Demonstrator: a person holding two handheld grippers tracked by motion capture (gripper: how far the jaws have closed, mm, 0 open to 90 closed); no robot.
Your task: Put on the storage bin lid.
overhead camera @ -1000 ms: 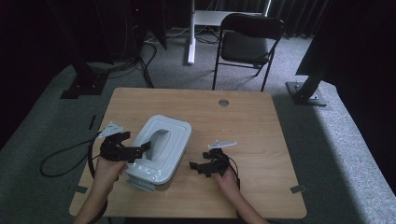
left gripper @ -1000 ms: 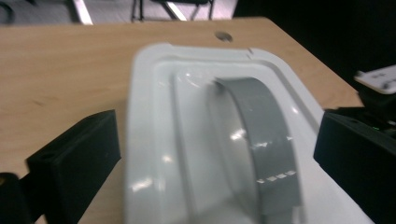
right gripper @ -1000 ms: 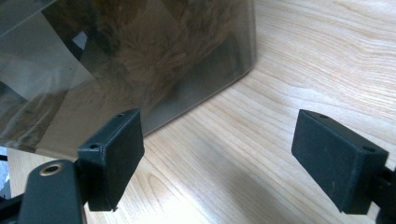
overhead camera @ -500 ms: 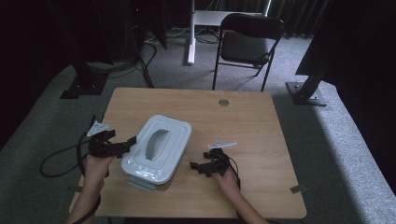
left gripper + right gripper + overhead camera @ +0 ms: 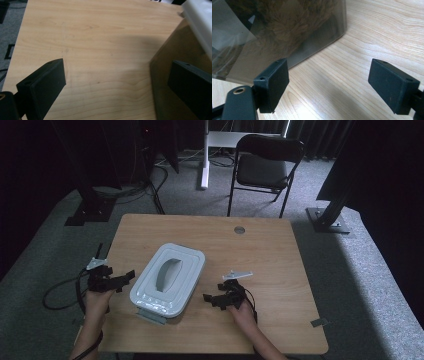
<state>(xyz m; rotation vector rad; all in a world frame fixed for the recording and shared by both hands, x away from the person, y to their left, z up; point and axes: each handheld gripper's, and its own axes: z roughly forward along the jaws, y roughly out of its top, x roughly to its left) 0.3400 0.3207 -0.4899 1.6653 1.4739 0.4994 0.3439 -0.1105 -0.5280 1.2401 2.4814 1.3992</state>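
A storage box with a white lid (image 5: 167, 280) and a grey handle (image 5: 166, 273) stands left of the table's middle. Its clear wall (image 5: 287, 30) shows something brown and furry (image 5: 294, 22) inside. My left gripper (image 5: 127, 277) is at the table's left edge, just left of the box, open with nothing between its jaws. In the left gripper view that gripper (image 5: 116, 77) hovers over bare wood, with the box wall (image 5: 170, 57) at its right. My right gripper (image 5: 207, 299) rests to the right of the box, pointing at it. Up close, the right gripper (image 5: 328, 80) is open and short of the wall.
The wooden table (image 5: 260, 255) has a round cable hole (image 5: 239, 230) near its far edge. A grey latch (image 5: 150, 316) sticks out at the box's near end. A black chair (image 5: 267, 162) stands beyond the table, and a cable (image 5: 55, 295) loops on the floor at left.
My left gripper has drawn back leftward from the box's side to the table's left edge. The right gripper and the box have not moved.
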